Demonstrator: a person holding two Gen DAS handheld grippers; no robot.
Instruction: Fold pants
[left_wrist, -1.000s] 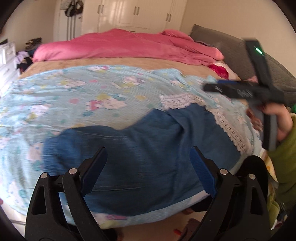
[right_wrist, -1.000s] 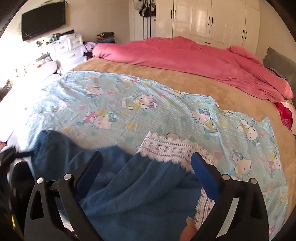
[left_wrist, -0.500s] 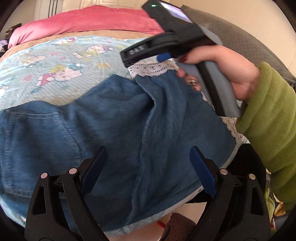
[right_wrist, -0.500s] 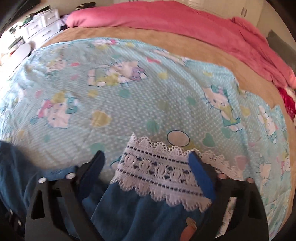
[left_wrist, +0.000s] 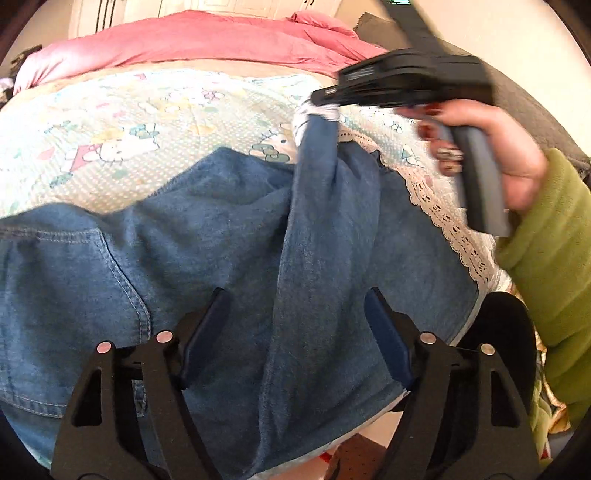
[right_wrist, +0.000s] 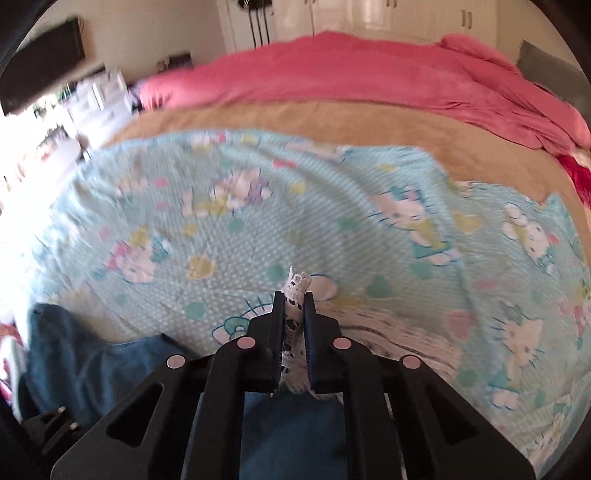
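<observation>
Blue denim pants with white lace hems lie on the light blue cartoon-print sheet near the bed's front edge. My left gripper is open and empty, low over the middle of the pants. My right gripper is shut on the lace hem of one pant leg. In the left wrist view the right gripper lifts that leg off the sheet, held by a hand in a green sleeve. The pants also show in the right wrist view.
A pink duvet lies bunched across the far side of the bed on a tan cover. A grey headboard is at the right. White drawers and a wall TV stand at the left.
My right gripper has closed on the lace hem of a pant leg and raised it off the sheet. My left gripper stays open over the pants.
</observation>
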